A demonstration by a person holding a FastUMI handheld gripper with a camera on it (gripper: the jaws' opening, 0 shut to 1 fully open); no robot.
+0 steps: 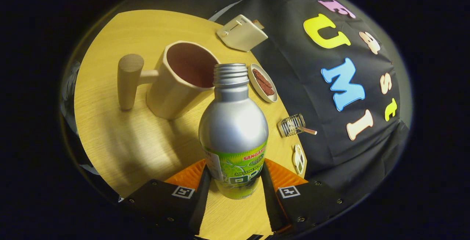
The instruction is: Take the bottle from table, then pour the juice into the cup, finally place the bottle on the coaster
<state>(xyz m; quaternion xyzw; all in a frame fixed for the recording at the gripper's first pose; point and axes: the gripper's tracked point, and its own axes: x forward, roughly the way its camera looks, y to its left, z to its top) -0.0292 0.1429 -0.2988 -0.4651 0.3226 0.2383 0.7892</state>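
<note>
A round wooden table (110, 130) stands against the booth's black cloth wall, lit from above so the things on it throw long shadows. The gripper (234, 181) is clamped on a silver aluminium bottle (233, 122), one finger pressed against each side of its green label near the base; the bottle has no cap (the threaded neck is bare) and its mouth reaches the rim of a large beige cup (180, 80) just beyond, which has a peg-like wooden handle (129, 80) and a dark reddish inside. Further out stand a cream toaster (241, 32), a small dish of brown strips (262, 83), a little wire rack (292, 125) and a small pale coaster (299, 158) at the table's edge, near the fingers.
</note>
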